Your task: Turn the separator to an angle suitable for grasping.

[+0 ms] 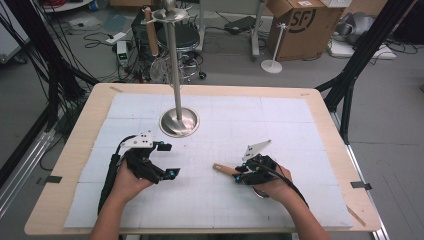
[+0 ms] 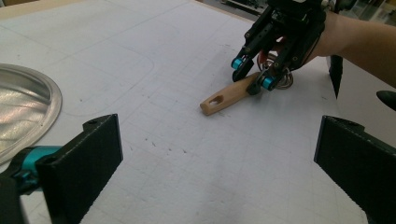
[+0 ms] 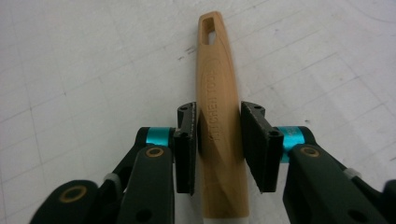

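— At the white-padded table point(image 1: 310, 130), we see a tall steel stand point(image 1: 178, 121) with one wooden-handled utensil hanging from its top ring. Our right gripper point(image 1: 239, 174) has its jaws closed around the wooden handle point(image 3: 216, 93) of a second utensil lying flat on the mat; we judge lifting and hanging are left.

— Our left gripper point(image 1: 169, 160) waits empty, jaws spread, near the stand's base. The utensil's wire head point(image 2: 279, 79) is mostly hidden behind the right gripper.
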